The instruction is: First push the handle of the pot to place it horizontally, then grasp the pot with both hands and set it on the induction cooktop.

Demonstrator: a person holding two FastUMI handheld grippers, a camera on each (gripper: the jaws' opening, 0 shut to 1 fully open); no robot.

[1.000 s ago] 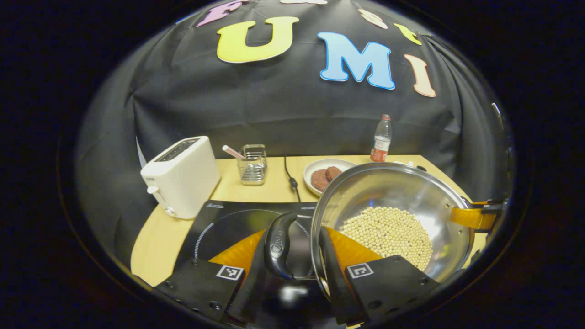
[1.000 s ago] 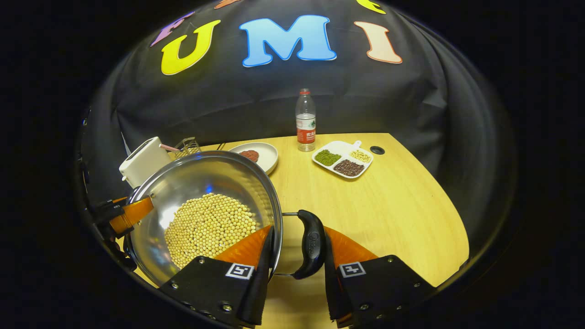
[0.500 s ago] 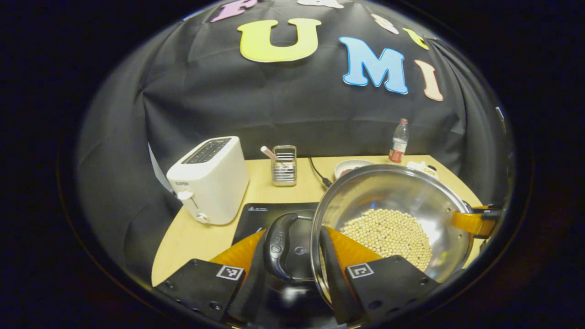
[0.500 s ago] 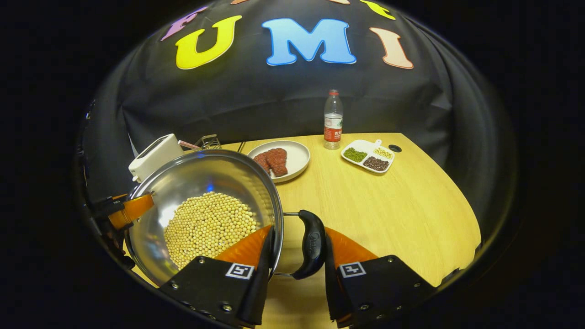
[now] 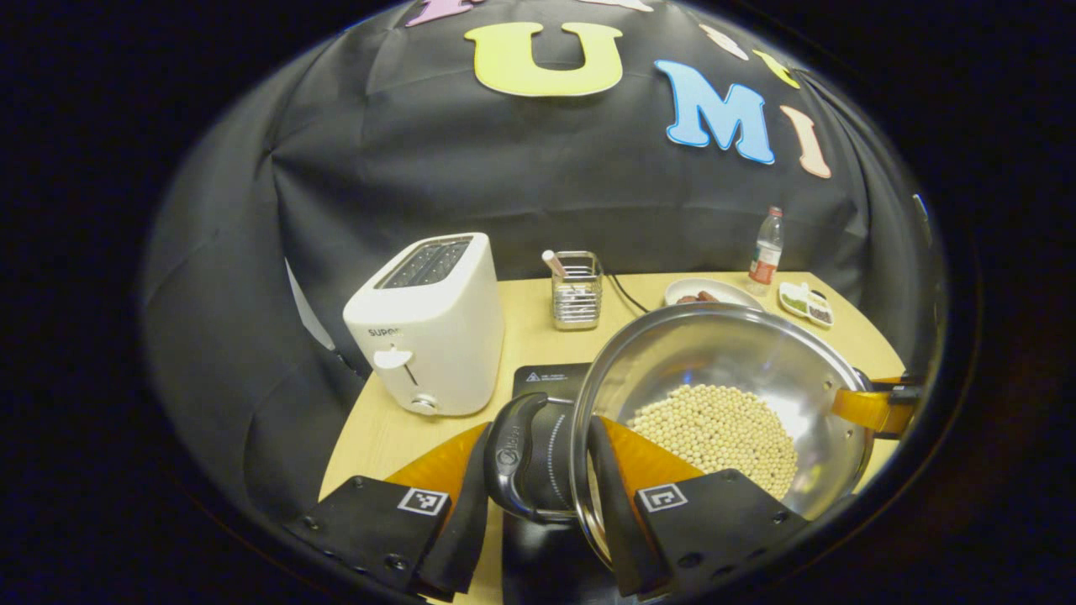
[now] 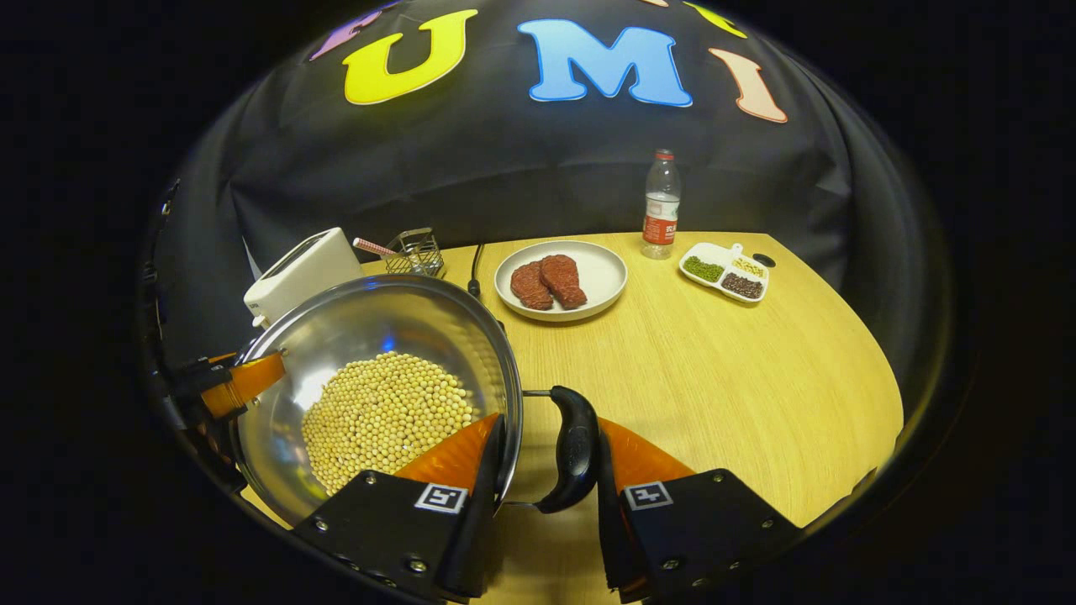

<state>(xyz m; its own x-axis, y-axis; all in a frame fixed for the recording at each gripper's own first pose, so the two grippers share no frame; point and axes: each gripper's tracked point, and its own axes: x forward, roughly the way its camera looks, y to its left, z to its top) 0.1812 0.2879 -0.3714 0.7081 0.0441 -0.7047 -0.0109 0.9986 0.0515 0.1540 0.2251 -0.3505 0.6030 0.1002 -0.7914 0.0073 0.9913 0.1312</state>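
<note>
The pot has slid leftward over the last second: in the left gripper view the toaster now sits closer and larger just ahead-left of the left gripper, and less of the black cooktop is exposed than a second ago, only a strip of it showing ahead and below between the fingers. In the right gripper view the plate of meat has come out from behind the pot's rim, and bare table now spreads ahead-right of the right gripper.

Left gripper is clamped on the pot's left handle, one finger outside the black grip, the other inside the rim. Right gripper is clamped the same way on the right handle, with its inner finger over the beans. Each view also catches the other gripper's orange finger at the pot's far rim.

The pot is carried between the two grippers, its handle-to-handle axis running straight from one to the other, mouth up. It is over the cooktop's near part; whether its base touches yet, I cannot tell. A rack, a bottle and a small tray stand far ahead by the wall.
</note>
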